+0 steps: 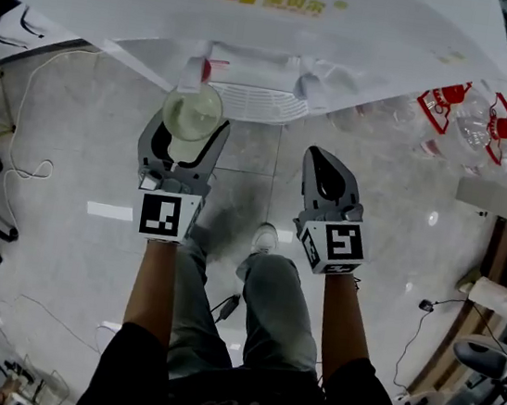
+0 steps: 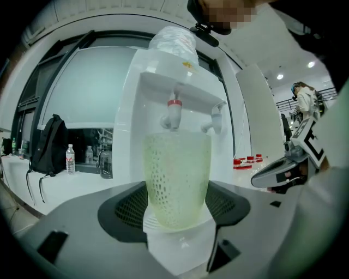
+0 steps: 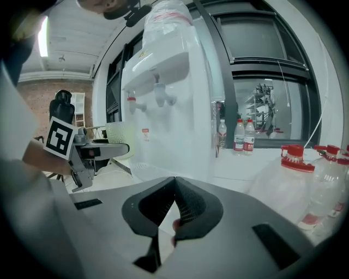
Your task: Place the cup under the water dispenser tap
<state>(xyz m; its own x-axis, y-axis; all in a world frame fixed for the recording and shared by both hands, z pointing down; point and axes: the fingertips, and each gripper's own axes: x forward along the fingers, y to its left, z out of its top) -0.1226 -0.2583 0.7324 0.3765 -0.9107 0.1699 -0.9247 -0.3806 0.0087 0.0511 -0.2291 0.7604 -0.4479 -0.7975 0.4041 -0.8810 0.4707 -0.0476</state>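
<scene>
left gripper: your jaws are spread wide, pinching the cup | cup: translucent pale green, dimpled, tapered, sitting right below the red-collared tap on the smooth white water dispenser | right gripper: ribbed jaws pressed together, empty

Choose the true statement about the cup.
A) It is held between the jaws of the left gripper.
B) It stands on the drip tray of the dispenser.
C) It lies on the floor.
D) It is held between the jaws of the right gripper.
A: the cup sits between the jaws of the left gripper, while the right gripper has its jaws together with nothing in them.
</scene>
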